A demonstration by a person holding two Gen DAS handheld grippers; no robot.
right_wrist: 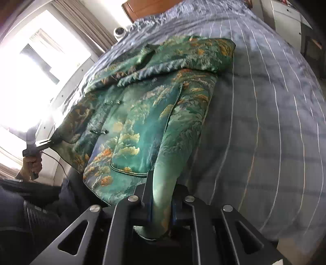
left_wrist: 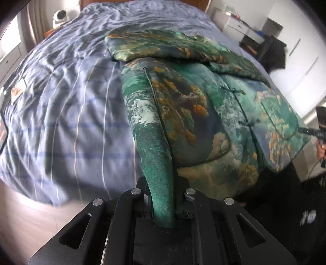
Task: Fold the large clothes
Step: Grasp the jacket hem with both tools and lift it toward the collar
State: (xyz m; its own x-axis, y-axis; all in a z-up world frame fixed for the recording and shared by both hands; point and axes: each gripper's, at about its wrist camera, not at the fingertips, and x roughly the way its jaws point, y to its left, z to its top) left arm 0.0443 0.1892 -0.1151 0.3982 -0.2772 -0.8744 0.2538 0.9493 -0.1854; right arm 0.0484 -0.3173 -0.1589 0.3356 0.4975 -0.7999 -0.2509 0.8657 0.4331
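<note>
A green brocade jacket (left_wrist: pixel 193 106) (right_wrist: pixel 142 114) with orange and gold trees lies front up on the blue striped bed cover (left_wrist: pixel 61 102) (right_wrist: pixel 264 102). Its sleeves are folded across the upper part. My left gripper (left_wrist: pixel 163 183) is shut on the hem corner at the jacket's near left, and the cloth rises in a taut ridge into the jaws. My right gripper (right_wrist: pixel 162 183) is shut on the opposite hem corner in the same way. Each gripper also shows in the other's view at the jacket's far corner: the right gripper (left_wrist: pixel 301 129) and the left gripper (right_wrist: pixel 50 142), the latter with a hand on its handle.
A white round device (left_wrist: pixel 60 16) sits by the wooden headboard (right_wrist: pixel 146 6). White drawers (left_wrist: pixel 240 24) and a dark draped chair (left_wrist: pixel 273 55) stand beside the bed. A bright window (right_wrist: pixel 30 81) lies beyond. The person's dark trousers (right_wrist: pixel 30 203) are at the bed's foot.
</note>
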